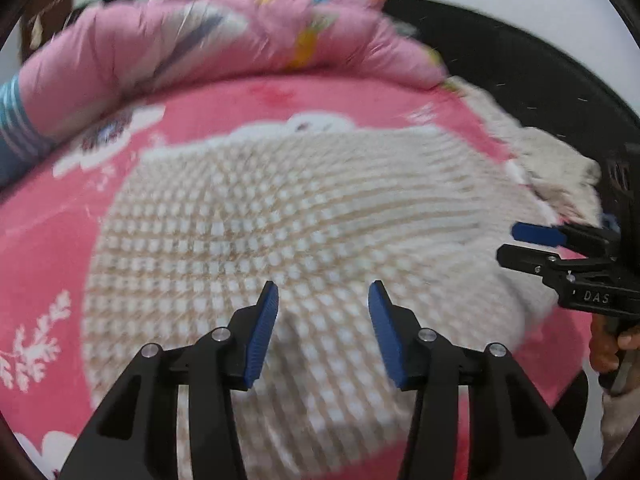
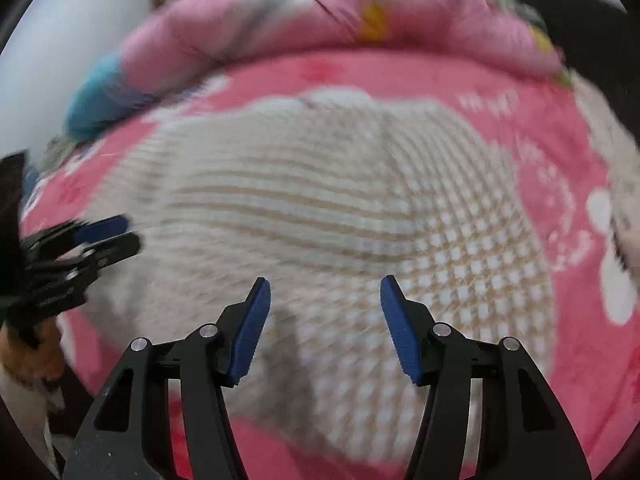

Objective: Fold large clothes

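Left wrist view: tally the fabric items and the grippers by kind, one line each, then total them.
Cream-and-white checked garment, spread flat: 1
Pink printed bedsheet: 1
Pink quilt, bunched at the far edge: 1
Fluffy cream cloth at the right edge: 1
Grippers, both open: 2, left gripper and right gripper
Total: 6

Below my left gripper [image 1: 323, 300] lies a knitted sweater [image 1: 280, 220], cream and beige, its weave bumpy and matt. My fingers are matt black plastic with small shiny metal screws, and their blue pads [image 1: 262, 336] look ribbed and rubbery. My right gripper [image 2: 325, 294] is built the same. Under the sweater the pink bedsheet [image 1: 48, 240] is soft printed cloth. Beyond it, a pink quilt [image 1: 200, 40] looks puffy, smooth and faintly glossy.
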Action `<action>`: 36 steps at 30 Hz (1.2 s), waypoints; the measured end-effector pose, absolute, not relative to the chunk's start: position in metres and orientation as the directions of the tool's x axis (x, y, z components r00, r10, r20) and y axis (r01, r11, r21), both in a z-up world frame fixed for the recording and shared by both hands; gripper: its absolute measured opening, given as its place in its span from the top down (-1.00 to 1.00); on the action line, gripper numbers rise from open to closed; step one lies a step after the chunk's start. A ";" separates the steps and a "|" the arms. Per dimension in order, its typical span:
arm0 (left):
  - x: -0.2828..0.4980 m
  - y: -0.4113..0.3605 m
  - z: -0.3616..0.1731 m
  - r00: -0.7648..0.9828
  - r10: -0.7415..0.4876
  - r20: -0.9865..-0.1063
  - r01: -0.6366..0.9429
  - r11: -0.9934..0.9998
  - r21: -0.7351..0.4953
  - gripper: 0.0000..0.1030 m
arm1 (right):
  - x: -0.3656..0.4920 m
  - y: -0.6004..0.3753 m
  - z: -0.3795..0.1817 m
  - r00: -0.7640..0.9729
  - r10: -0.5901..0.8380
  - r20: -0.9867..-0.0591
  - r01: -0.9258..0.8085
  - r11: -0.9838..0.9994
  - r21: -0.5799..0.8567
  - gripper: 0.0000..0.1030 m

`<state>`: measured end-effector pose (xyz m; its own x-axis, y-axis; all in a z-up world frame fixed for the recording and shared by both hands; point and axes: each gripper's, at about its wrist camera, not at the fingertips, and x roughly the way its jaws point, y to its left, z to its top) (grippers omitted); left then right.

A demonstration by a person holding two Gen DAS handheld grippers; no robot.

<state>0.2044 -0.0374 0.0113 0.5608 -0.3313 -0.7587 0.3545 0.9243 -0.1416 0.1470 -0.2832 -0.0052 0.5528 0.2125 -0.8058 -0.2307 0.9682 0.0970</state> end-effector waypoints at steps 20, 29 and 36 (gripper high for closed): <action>0.132 0.033 -0.048 0.596 -0.244 -0.765 0.139 0.970 -0.200 -0.09 | 0.107 -0.353 -0.075 0.558 0.154 -0.815 0.032 0.978 0.207 -0.20; 0.069 0.012 0.007 0.683 -0.203 -0.701 0.120 0.979 -0.166 -0.78 | 0.021 -0.332 -0.012 0.673 0.153 -0.724 -0.003 0.979 0.204 -0.64; 0.029 -0.014 0.050 0.745 -0.141 -0.652 0.121 0.990 -0.076 -0.90 | -0.026 -0.290 0.028 0.788 0.020 -0.615 0.000 0.999 0.032 -0.84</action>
<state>0.0294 -0.0144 0.0496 0.7448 -0.1414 -0.6521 0.1213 0.9897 -0.0760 -0.0263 -0.2900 0.0276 0.7880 0.0202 -0.6154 -0.0003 0.9995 0.0323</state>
